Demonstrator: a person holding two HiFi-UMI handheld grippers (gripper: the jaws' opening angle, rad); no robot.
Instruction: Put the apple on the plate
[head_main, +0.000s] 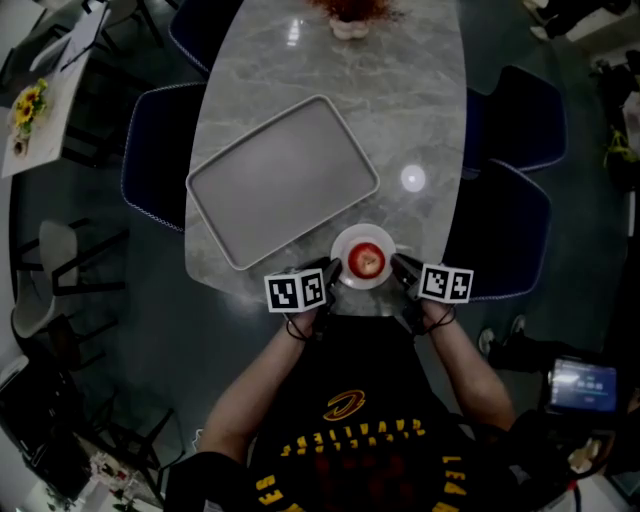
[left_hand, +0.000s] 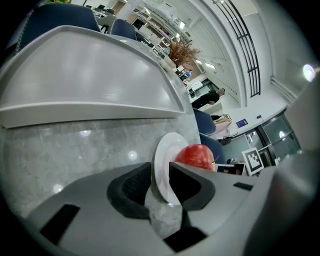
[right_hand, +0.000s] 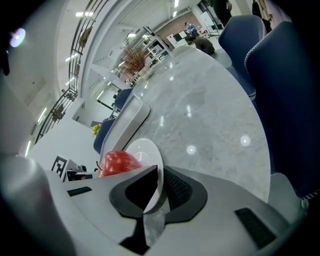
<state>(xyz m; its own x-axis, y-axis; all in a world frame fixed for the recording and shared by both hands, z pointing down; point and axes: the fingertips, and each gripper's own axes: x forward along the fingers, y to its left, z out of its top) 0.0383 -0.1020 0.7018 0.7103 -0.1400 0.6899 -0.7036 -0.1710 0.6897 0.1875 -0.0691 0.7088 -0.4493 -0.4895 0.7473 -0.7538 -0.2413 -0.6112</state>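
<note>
Red and glossy, the round apple (head_main: 368, 261) sits in the middle of the small white plate (head_main: 342, 243), a smooth glazed disc at the near edge of the veined grey marble table (head_main: 400, 100). We grip the plate from both sides: our left gripper (left_hand: 161, 179) has its ribbed black pads closed on the thin rim, and our right gripper (right_hand: 159, 189) pinches the opposite rim likewise. Just beyond lies a matte grey rectangular tray (head_main: 280, 175) with rounded corners and a raised lip.
</note>
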